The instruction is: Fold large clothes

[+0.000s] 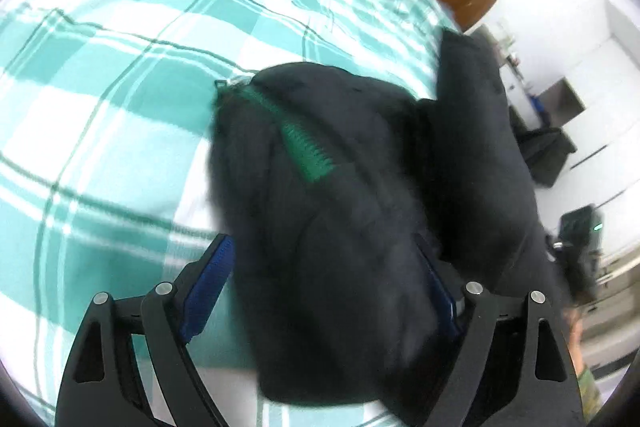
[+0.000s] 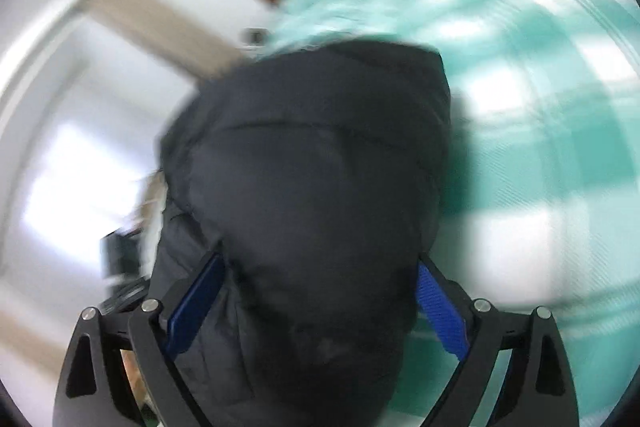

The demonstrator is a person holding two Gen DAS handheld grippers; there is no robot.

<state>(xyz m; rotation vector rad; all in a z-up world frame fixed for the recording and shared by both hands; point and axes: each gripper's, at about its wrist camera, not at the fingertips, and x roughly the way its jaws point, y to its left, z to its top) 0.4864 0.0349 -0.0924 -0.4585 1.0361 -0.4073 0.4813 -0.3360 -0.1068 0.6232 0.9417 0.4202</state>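
Black padded jacket with green zipper (image 1: 344,187): bulk sits between wide-spread blue pads of our left hand-held gripper (image 1: 332,291), over teal-and-white checked bed (image 1: 100,67); grip uncertain, blurred. We judge: lift both ends level, keep fold line straight.
Right view: same jacket (image 2: 312,167) fills our spread right hand-held gripper (image 2: 316,299); pinch unclear. Count: one jacket, two grippers, one bed.
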